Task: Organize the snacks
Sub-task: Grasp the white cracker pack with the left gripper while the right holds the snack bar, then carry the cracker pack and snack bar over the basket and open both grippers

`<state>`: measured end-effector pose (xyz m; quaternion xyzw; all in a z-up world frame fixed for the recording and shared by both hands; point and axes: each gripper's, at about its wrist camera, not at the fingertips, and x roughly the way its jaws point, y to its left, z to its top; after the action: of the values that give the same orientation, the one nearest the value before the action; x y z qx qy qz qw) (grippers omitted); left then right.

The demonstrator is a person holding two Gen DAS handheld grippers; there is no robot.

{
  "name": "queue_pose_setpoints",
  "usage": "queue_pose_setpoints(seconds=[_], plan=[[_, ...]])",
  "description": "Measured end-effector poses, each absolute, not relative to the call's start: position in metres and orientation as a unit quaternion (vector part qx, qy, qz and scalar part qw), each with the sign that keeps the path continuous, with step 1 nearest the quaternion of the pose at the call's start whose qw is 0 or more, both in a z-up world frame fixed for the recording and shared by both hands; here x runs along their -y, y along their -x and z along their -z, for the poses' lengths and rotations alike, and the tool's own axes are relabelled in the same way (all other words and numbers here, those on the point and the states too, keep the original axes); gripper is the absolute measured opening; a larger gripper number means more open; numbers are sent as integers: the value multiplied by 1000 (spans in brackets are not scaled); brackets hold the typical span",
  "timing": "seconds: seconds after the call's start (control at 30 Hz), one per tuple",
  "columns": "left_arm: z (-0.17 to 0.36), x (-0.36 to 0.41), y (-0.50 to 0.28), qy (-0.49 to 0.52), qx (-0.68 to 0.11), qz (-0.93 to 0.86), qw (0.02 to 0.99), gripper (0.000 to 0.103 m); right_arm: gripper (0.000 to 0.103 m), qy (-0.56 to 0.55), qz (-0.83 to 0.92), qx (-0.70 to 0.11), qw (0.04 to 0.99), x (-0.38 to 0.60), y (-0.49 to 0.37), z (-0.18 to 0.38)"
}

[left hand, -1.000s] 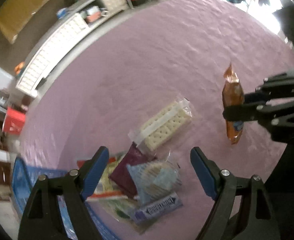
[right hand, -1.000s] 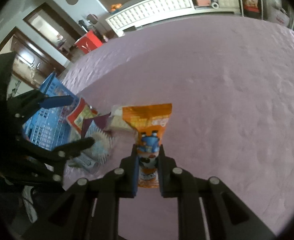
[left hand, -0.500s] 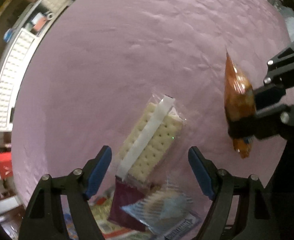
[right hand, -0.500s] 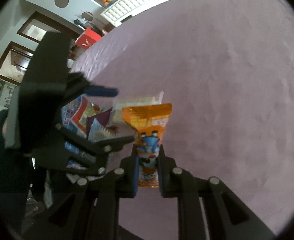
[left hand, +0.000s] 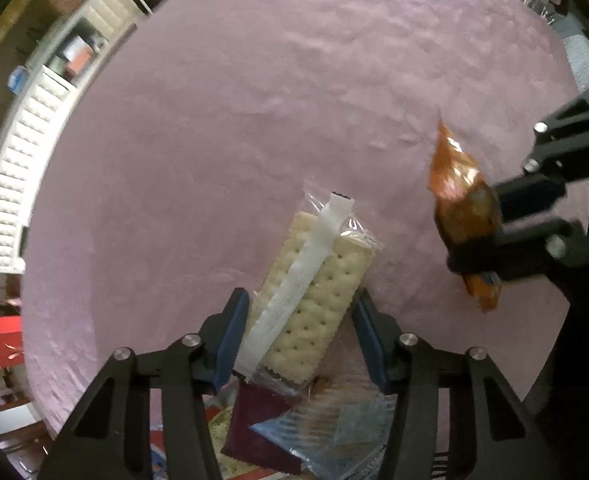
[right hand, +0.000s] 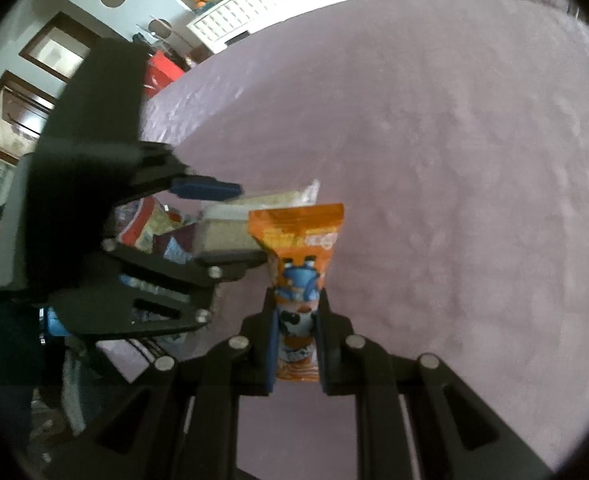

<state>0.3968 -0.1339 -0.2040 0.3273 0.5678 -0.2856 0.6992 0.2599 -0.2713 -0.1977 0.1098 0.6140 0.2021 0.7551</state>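
My left gripper points steeply down over the clear-wrapped cracker pack, which lies flat on the pink table. Its fingers have just been closing, with the pack between them. The blue pads sit at the pack's long edges; I cannot tell whether they press yet.

Right gripper: fingers clamped on the lower half of the orange snack pouch, held upright clear of the table, to the right of the cracker pack and apart from it.

The near end of the cracker pack overlaps a heap of other snacks: a maroon packet, a pale blue packet, and a red-and-white wrapper further left. A white lattice-fronted cabinet stands beyond the table's far edge.
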Motion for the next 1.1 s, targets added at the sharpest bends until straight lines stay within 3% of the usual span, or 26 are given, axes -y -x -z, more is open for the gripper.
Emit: queue_pose_setpoints(seconds=[0.5, 1.1], plan=[[84, 94, -311, -240, -464, 270, 809, 49, 20, -14, -166, -535, 828, 236, -210, 106], [3, 12, -229, -197, -392, 224, 870, 49, 20, 86, -201, -455, 863, 155, -166, 40]])
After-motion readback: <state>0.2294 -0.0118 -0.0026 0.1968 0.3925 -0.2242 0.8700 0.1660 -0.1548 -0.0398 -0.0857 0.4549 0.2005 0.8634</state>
